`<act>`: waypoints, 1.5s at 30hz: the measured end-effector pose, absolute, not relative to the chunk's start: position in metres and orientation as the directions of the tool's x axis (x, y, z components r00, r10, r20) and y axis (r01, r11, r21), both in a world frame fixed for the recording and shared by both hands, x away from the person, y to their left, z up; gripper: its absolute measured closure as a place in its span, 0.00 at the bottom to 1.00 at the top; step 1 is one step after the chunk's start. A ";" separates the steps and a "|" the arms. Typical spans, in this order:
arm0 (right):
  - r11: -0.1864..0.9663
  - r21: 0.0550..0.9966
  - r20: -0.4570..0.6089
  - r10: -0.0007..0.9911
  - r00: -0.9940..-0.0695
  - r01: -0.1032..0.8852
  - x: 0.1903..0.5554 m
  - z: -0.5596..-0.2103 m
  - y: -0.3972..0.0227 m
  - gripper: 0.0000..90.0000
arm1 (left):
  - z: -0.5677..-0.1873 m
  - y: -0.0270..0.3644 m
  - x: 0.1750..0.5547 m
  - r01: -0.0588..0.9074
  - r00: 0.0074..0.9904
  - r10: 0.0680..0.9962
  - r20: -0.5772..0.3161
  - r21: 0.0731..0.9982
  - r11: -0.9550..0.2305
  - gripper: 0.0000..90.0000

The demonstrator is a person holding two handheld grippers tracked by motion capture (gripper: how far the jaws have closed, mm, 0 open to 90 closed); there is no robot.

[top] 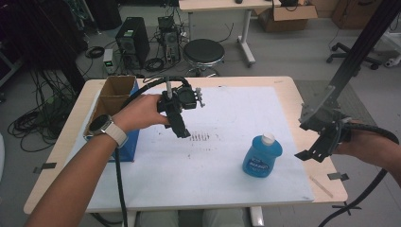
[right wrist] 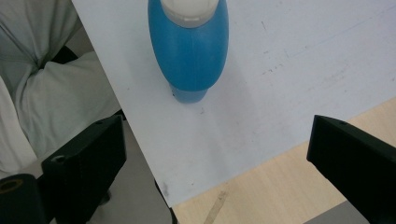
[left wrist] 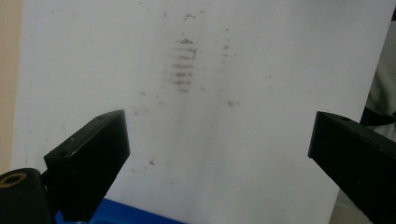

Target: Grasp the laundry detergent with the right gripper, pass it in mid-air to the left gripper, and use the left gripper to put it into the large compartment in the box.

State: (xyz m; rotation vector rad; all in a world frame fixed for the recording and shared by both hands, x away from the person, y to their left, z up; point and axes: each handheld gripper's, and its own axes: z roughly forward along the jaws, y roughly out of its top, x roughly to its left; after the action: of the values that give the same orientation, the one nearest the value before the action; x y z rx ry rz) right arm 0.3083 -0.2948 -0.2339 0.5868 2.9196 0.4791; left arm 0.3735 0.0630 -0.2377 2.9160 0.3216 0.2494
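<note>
1. Lying flat, one white sheet (top: 222,156) covers the table (top: 293,87), maybe to keep it clean
2. One box (top: 116,94) stands open at the left edge
3. One blue bottle (top: 262,156) stands upright near the right gripper (top: 309,155)
4. Two grippers, left gripper (top: 182,132) too, hang open and empty

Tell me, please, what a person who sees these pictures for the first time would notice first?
The blue bottle with a white cap stands upright on the white sheet, toward the table's right side. The right gripper hangs just right of it with its jaws open and nothing between them. The left gripper points down at a patch of dark smudges near the sheet's middle, also open, beside an open cardboard box on the left.
</note>
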 end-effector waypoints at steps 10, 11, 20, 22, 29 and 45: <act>0.869 0.348 -0.056 0.395 -0.917 0.353 0.307 -0.236 -0.300 0.05 | -0.237 0.059 0.373 0.195 0.962 0.229 0.147 0.215 -0.957 0.07; 0.867 0.355 -0.054 0.394 -0.918 0.351 0.306 -0.236 -0.301 0.05 | -0.237 0.058 0.372 0.193 0.963 0.226 0.146 0.214 -0.958 0.07; 0.855 0.382 -0.040 0.395 -0.918 0.352 0.306 -0.241 -0.305 0.05 | -0.237 0.057 0.372 0.192 0.963 0.226 0.147 0.212 -0.958 0.07; 0.851 0.389 -0.035 0.396 -0.917 0.353 0.306 -0.243 -0.306 0.05 | -0.237 0.057 0.372 0.194 0.962 0.228 0.148 0.213 -0.958 0.07; 0.840 0.411 -0.021 0.397 -0.917 0.354 0.306 -0.250 -0.309 0.05 | -0.237 0.056 0.373 0.192 0.963 0.226 0.149 0.213 -0.958 0.07; 0.809 0.471 0.003 0.398 -0.917 0.352 0.307 -0.264 -0.316 0.05 | -0.237 0.058 0.372 0.196 0.961 0.231 0.152 0.213 -0.957 0.06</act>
State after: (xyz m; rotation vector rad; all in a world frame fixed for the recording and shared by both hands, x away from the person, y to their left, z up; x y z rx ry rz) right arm 0.3069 -0.3159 -0.2637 0.6024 2.8963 0.7261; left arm 0.3722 0.0581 -0.2369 2.9154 0.3204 0.2609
